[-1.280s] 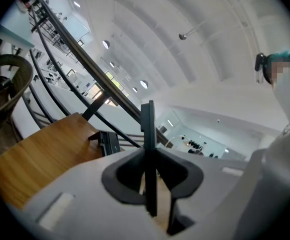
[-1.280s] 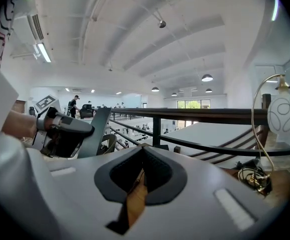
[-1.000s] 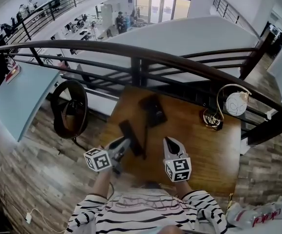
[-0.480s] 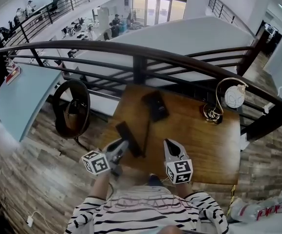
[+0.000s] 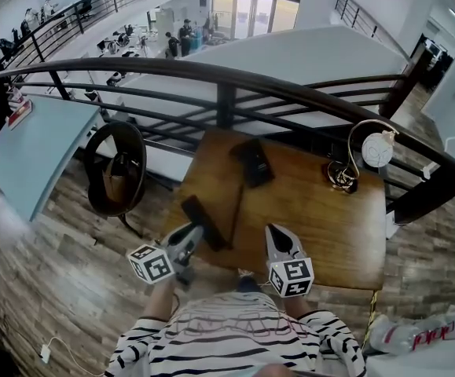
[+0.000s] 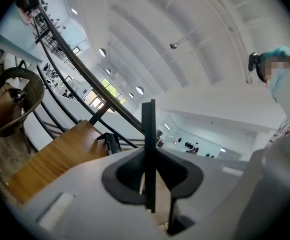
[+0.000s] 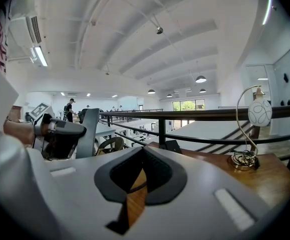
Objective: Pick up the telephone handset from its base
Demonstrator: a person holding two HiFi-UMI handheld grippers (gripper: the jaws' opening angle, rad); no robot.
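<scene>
At the lower centre of the head view, the left gripper is clamped on a slim black telephone handset, which juts up and to the left from its jaws over the near left part of the brown wooden table. Seen from the left gripper view, the handset stands edge-on as a thin dark slab, with a jaw pad pressed against each flat side. It is off its cradle and well apart from the black telephone base, which sits further up the frame near the table's far edge. A thin dark cord runs between the two. To the right of the handset, the right gripper hovers over the table's near edge. The right gripper view shows its jaws brought together with nothing between them. Toward the table's upper right corner stands a curved wire lamp with a white globe. A dark curved metal railing crosses the frame behind the table, and a round black chair stands on the floor at the left.
</scene>
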